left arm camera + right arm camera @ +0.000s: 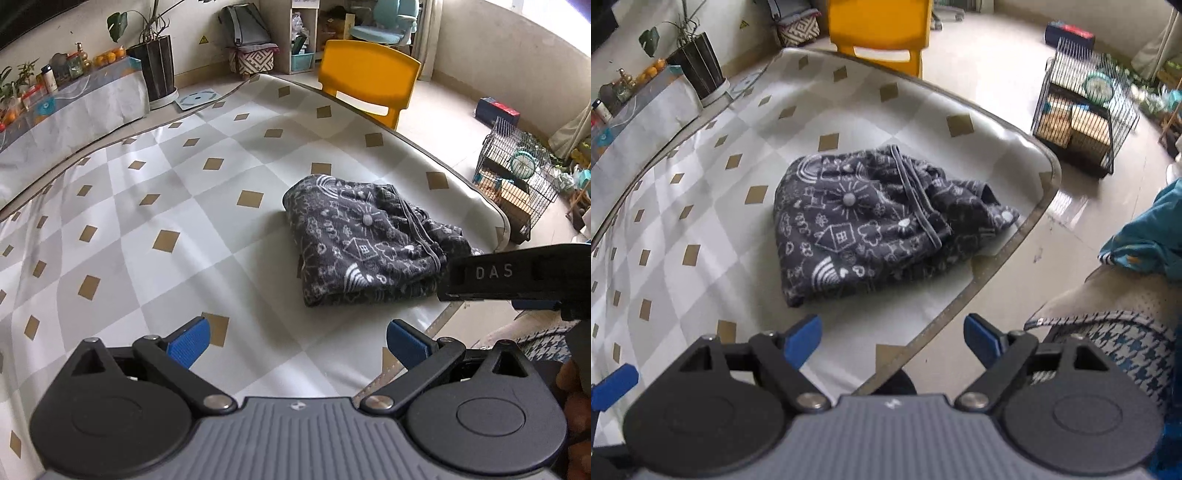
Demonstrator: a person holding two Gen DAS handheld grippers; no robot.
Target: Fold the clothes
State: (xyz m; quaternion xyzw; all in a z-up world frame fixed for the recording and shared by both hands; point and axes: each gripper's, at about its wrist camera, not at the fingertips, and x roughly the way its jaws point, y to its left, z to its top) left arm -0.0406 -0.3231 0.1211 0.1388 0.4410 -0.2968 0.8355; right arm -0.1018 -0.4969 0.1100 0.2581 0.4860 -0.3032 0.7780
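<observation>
A: Blue pads sit at the bottom of both views. Are the grippers holding anything?

B: No. The left gripper (297,341) has its jaws spread wide, with only table between them. The right gripper (892,338) is spread wide too, and nothing is in it.

A: Where is the garment?

B: The garment (871,225) is dark grey with white doodles: a house, a sun, rainbows. It lies in the middle of the right view, on the table near the corner. In the left view it sits right of the middle, and the right gripper's black side pokes in from the right edge just beside it.

A: Is the folding done?

B: I think it is mostly done. The garment is a small thick bundle. Its left side is neat, but the right side is bunchy, with a sleeve end sticking out. A last tidy may be left, or just putting it away.

A: What is it lying on?

B: A table (122,236) with a shiny cover of white and grey diamonds and little gold ones.

A: And farther off?

B: A yellow chair (369,79) stands at the far edge, at the top of both views. A wire cage (1082,114) sits on the floor at the upper right. A plant (155,55) is at the upper left, by a low shelf with oranges and bottles.
</observation>
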